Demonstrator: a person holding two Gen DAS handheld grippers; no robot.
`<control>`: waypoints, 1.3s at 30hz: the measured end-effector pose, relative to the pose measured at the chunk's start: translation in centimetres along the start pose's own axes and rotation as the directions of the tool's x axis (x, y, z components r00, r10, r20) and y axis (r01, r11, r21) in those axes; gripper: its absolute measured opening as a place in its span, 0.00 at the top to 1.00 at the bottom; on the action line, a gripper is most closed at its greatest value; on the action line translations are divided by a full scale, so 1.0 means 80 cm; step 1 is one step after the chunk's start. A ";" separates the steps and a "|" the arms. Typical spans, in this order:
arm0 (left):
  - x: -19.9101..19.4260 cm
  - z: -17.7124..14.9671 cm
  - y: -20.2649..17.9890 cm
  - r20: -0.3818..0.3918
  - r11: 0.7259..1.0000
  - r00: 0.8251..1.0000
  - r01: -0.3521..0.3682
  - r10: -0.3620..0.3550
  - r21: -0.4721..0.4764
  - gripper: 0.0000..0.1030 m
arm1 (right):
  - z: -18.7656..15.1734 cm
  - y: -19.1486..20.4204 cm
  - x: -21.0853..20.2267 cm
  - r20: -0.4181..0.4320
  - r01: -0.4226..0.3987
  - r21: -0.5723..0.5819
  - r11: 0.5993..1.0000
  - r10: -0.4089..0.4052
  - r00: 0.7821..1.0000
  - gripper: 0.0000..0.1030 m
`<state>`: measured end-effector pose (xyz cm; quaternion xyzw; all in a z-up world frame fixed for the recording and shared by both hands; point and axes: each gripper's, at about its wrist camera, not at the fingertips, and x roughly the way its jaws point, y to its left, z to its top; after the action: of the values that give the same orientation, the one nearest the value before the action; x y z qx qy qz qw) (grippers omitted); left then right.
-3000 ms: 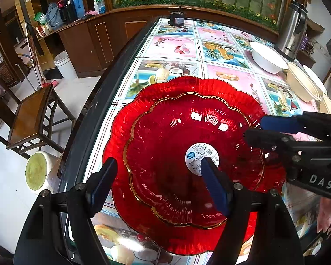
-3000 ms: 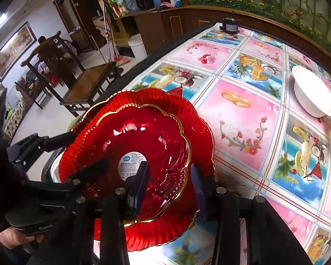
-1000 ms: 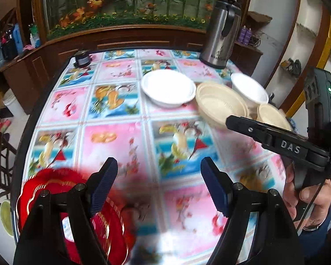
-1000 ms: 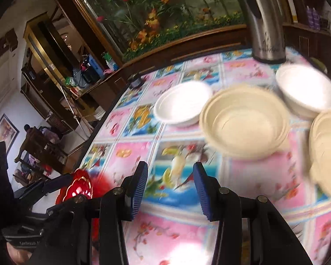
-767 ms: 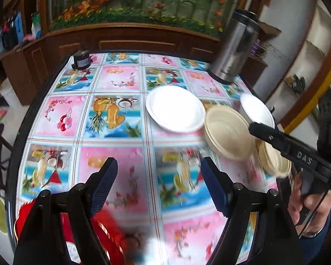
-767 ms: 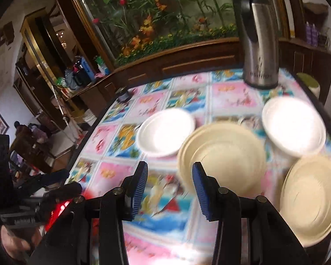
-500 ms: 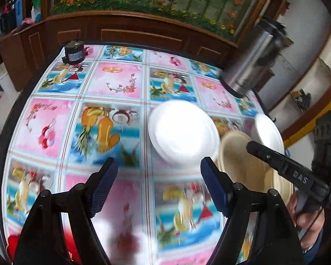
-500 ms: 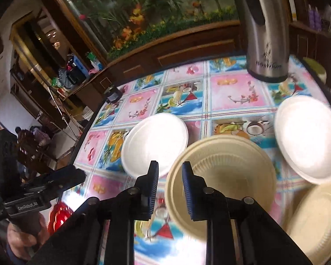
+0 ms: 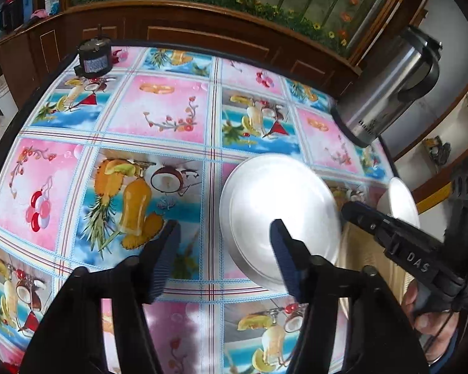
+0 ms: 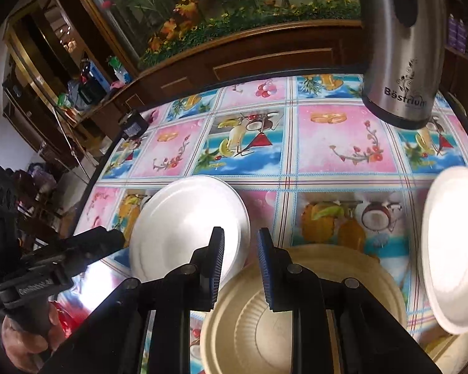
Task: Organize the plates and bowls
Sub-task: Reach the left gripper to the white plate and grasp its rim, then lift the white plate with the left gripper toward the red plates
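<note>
White bowl (image 9: pixel 277 215) now fills both views; left fingers (image 9: pixel 168 249) wide apart, right fingers (image 10: pixel 216 265) narrowed, both empty.

Ahead of my right fingers (image 10: pixel 239 261), one bowl (image 10: pixel 187 227) lies to their left, a ridged bowl (image 10: pixel 312 318) beneath them, another bowl (image 10: pixel 452 249) far right, the kettle (image 10: pixel 399 50) behind.
</note>
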<state>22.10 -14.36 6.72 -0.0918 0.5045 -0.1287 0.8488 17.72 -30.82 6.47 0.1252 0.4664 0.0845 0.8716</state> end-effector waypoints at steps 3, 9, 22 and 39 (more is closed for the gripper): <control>0.012 0.000 0.002 -0.014 1.000 1.000 0.012 -0.012 -0.013 0.50 | 0.002 0.003 0.007 -0.003 0.016 -0.017 1.000 -0.016 1.000 0.78; 0.034 -0.006 0.000 -0.045 1.000 0.999 0.000 -0.001 -0.022 0.73 | 0.004 0.006 0.021 -0.010 0.067 -0.039 0.997 -0.068 0.998 0.83; 0.003 -0.011 -0.010 0.002 1.000 1.000 0.016 -0.016 -0.010 0.73 | -0.002 0.011 0.009 -0.003 -0.004 0.016 1.000 0.004 1.000 0.93; -0.106 -0.099 -0.033 0.077 0.994 0.995 0.049 -0.057 0.098 0.73 | -0.078 0.037 -0.104 0.082 -0.082 0.041 0.996 0.078 0.994 0.93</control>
<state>10.96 -14.42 10.76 -0.0694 0.4606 -0.1717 0.8681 7.84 -29.35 10.55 0.1664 0.4274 0.1040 0.8825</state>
